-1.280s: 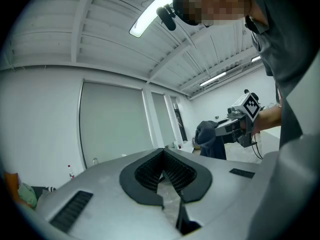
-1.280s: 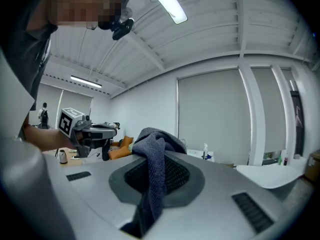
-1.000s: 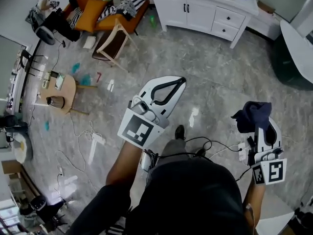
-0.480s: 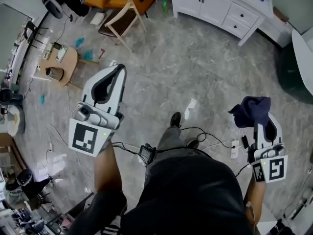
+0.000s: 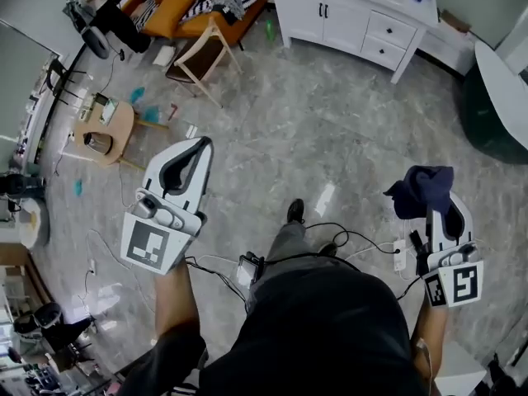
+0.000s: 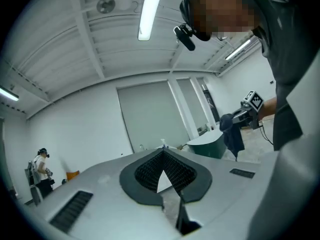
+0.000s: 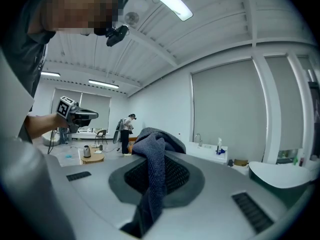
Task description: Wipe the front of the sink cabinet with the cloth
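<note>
The white sink cabinet [image 5: 351, 13] stands across the room at the top of the head view, with a blue bottle on its top. My right gripper [image 5: 435, 203] is held at the lower right, shut on a dark blue cloth [image 5: 424, 190] that bunches over its tips. In the right gripper view the cloth [image 7: 152, 170] hangs down between the jaws, and the cabinet [image 7: 210, 152] shows far behind. My left gripper [image 5: 200, 146] is held at the left above the floor, shut with nothing in it; its dark pads [image 6: 150, 170] meet at the tip.
An orange sofa [image 5: 177, 0] piled with clothes, a wooden chair [image 5: 206, 49] and a small round table [image 5: 106, 132] with a kettle stand at the upper left. A dark green tub [image 5: 492, 110] sits at the right. Cables [image 5: 356, 239] lie on the grey floor by my feet.
My left gripper has swung from the middle of the view out to the left. The right gripper and cloth have stayed in place. The cabinet has shifted slightly in view.
</note>
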A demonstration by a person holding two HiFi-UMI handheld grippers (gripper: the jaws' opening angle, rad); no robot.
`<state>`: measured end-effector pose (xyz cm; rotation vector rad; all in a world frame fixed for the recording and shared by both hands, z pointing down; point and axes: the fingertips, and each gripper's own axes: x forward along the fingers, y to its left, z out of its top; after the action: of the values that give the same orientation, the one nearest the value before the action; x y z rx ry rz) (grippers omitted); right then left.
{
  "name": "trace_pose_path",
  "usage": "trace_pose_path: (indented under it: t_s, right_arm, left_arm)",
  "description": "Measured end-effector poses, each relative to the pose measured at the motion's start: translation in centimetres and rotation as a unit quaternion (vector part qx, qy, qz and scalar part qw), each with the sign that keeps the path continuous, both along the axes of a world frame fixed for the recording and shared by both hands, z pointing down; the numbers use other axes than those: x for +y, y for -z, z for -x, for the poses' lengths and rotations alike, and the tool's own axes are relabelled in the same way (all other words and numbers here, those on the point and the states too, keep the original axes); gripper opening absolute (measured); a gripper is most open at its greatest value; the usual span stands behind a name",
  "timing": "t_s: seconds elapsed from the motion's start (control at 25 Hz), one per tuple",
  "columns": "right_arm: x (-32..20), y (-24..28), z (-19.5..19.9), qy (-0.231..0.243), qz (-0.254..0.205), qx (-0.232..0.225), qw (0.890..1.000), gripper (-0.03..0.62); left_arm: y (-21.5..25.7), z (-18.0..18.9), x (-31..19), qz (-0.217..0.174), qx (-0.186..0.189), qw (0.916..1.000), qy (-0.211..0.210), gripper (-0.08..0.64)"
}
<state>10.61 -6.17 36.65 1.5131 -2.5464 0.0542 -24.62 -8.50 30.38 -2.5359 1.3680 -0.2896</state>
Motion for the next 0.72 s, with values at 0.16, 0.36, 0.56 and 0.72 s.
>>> trace_pose_path:
  t_s: [0.16,0.36,0.56,0.72]
  right_arm:
    - [1.7,0.6,-2.6,-0.018,-0.012,-0.01,1.0,0.026]
    - [3.8,0.5,-5.6,-0.038,-0.017,-0.021,0.999,0.026]
    - [4.6,0.4,-7.2,-0.049,-0.019,-0.032,0.998,0.026]
    - [4.8,0.2,-7.5,-0.05,-0.024,-0.039,0.998,0.026]
  left_arm:
    - [-0.8,-7.1,1.5,0.019,0.0,0.9976,-0.066,0.003]
    - [-1.4,-12.8,3.2,0.033,-0.013,0.9923,-0.118,0.003]
    - [-1.6,-15.1,3.8,0.04,-0.015,0.9902,-0.133,0.003]
    - [-1.5,-16.4,4.3,0.038,-0.002,0.9891,-0.143,0.003]
